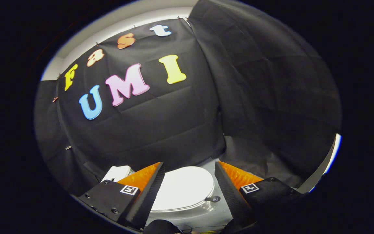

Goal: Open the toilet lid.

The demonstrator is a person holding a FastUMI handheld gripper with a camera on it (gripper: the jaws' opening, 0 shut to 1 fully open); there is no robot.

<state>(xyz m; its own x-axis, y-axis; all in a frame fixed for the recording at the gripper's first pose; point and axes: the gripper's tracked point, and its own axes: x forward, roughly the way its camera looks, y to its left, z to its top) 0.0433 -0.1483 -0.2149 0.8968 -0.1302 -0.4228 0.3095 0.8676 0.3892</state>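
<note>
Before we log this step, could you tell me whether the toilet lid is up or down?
Down. The white toilet lid lies flat over the bowl, seen between and beyond the open gripper, whose fingers touch nothing.

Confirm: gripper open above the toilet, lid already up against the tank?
Not quite. The gripper view shows the toilet lid down flat on the bowl, not raised. The rest holds: the gripper is open, fingers spread either side of the lid, touching nothing.
</note>
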